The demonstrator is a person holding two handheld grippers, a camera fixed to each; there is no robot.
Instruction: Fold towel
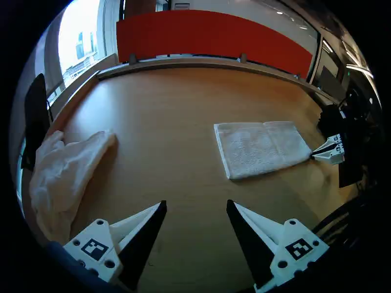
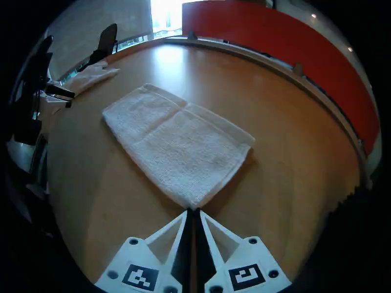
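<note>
Towel [image 1: 261, 149]: white terry, folded into a flat rectangle, the edge of one layer running across its top. You see it lying smooth on the worktop [image 1: 171, 122], toward your right-hand edge, well apart from the far edge.

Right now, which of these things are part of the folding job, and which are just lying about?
Part of the job: folded white terry towel; left gripper, open; right gripper, closed at the towel's corner.
Lying about: crumpled white cloth at the table's edge; red partition panel.
</note>
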